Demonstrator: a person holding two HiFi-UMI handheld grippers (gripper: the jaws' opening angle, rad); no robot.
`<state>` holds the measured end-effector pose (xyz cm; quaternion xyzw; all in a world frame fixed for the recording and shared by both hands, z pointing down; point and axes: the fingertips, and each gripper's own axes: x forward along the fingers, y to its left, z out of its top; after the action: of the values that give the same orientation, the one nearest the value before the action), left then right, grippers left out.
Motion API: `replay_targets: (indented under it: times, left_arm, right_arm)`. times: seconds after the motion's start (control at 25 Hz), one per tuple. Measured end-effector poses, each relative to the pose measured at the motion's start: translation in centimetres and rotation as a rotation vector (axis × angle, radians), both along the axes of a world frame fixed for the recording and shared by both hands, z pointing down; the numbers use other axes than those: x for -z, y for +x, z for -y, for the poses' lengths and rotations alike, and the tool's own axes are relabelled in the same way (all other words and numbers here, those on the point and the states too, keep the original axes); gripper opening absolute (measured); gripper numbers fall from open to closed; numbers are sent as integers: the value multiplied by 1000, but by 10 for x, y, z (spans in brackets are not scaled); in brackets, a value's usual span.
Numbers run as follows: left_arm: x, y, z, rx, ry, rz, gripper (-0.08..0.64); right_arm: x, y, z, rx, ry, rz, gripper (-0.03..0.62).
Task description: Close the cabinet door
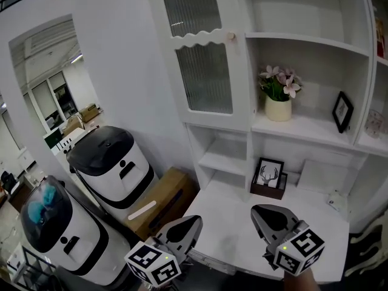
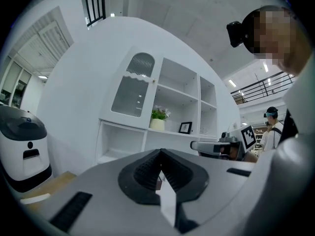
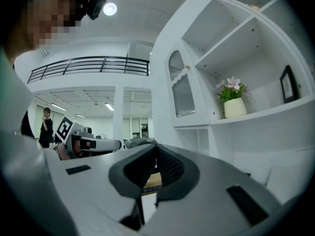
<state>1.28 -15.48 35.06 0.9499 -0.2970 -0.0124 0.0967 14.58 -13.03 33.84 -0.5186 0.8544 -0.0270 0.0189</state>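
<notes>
The white cabinet's door point(image 1: 203, 53) has ribbed glass, a wavy crossbar and a small round knob point(image 1: 231, 36) on its right edge. It covers the upper left compartment; I cannot tell whether it lies fully flush. The door also shows in the left gripper view point(image 2: 133, 90) and in the right gripper view point(image 3: 182, 92). My left gripper point(image 1: 193, 223) point(image 2: 160, 151) and right gripper point(image 1: 256, 213) point(image 3: 156, 146) are low over the white desk top point(image 1: 230, 241), well below the door. Both are shut with nothing between the jaws and touch nothing.
Open shelves to the door's right hold a flower pot point(image 1: 278, 105) and a black picture frame point(image 1: 342, 111); a deer picture point(image 1: 268, 176) stands on the desk. Left of the cabinet stand two white-and-black machines point(image 1: 115, 162) point(image 1: 54, 235) and a cardboard box point(image 1: 160, 202).
</notes>
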Motion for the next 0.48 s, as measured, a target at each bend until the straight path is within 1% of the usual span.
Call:
replay_targets:
  times: [0.24, 0.48]
  left_arm:
    - [-1, -36, -3, -56, -3, -6, 5]
    - [2, -69, -9, -122, -6, -32, 5]
  right_arm:
    - [-5, -38, -9, -56, -13, 1, 5]
    - [-8, -75, -25, -119, -32, -13, 5]
